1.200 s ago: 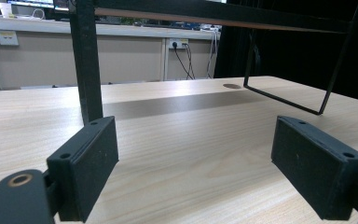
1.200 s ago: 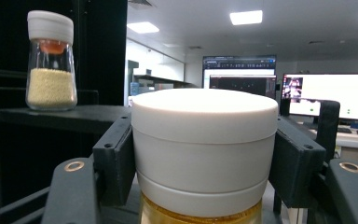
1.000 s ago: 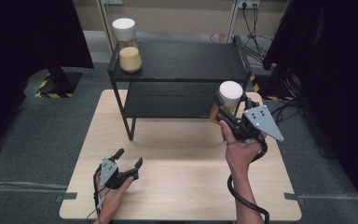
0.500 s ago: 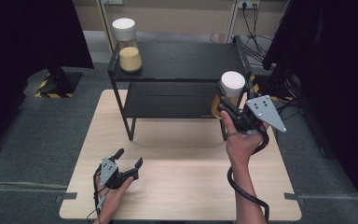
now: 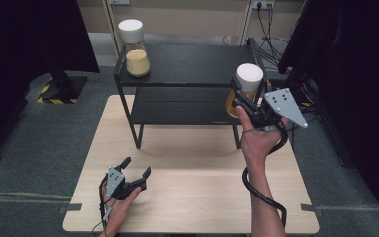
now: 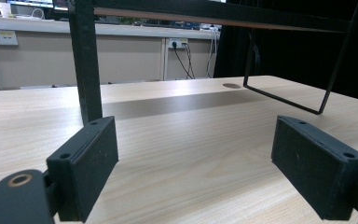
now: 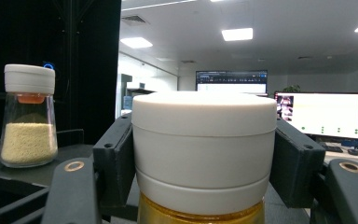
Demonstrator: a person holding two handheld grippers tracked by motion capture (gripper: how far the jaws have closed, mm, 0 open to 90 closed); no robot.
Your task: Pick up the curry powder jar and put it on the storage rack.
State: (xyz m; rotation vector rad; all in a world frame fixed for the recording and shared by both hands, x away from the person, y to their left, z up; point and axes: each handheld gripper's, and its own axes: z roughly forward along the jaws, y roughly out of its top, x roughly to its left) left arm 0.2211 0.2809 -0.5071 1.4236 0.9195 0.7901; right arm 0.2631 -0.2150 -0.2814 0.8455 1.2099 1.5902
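At right of centre in the high view, the right claw [image 5: 240, 101] clamped the jar [image 5: 246, 89] by its stiff white lid; glass below looked smooth, heavy, breakable. The left claw [image 5: 134, 170] gaped wide, empty.

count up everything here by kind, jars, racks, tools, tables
jars with white lids: 2, one with pale grains on the rack's top shelf, one with amber contents held in the right tool
black two-shelf rack: 1
hand-held tools: 2, counting the open left tool
wooden table: 1
total: 6
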